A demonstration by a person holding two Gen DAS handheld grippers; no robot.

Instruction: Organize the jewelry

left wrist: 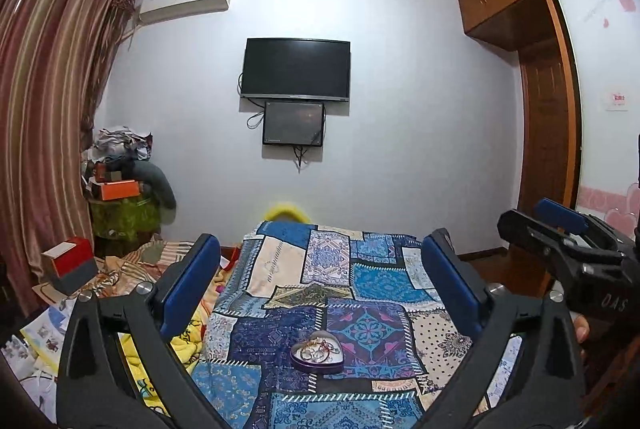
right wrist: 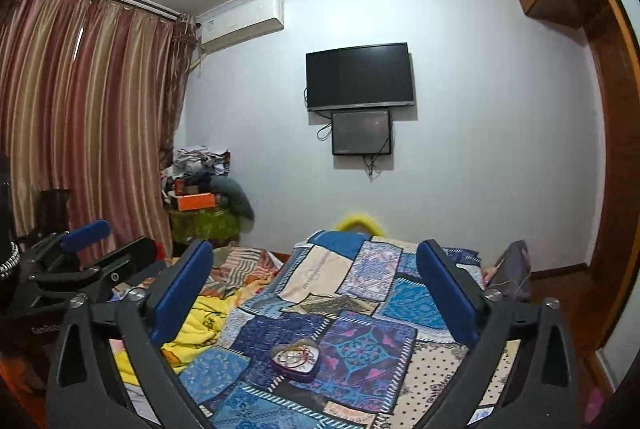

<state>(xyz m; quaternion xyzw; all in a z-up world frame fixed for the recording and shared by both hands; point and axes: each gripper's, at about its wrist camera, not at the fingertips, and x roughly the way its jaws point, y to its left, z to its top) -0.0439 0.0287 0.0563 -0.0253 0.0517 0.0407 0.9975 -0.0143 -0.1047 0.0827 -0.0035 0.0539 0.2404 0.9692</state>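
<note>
A purple heart-shaped tin [left wrist: 317, 352] with tangled jewelry [left wrist: 318, 347] in it sits on the blue patchwork blanket [left wrist: 380, 285] on the bed. It also shows in the right wrist view [right wrist: 296, 359]. My left gripper [left wrist: 322, 249] is open and empty, held above and short of the tin. My right gripper [right wrist: 316, 257] is open and empty, also above the bed. Each gripper appears at the edge of the other's view: the right one [left wrist: 560, 229] and the left one [right wrist: 88, 241].
A yellow blanket [left wrist: 184, 341] and striped bedding [left wrist: 132, 269] lie left of the patchwork blanket [right wrist: 352, 309]. A red and grey box [left wrist: 70, 265] and papers [left wrist: 44, 333] are at far left. Curtains [right wrist: 80, 117], a wall TV [left wrist: 296, 67] and a wooden wardrobe [left wrist: 540, 129] surround the bed.
</note>
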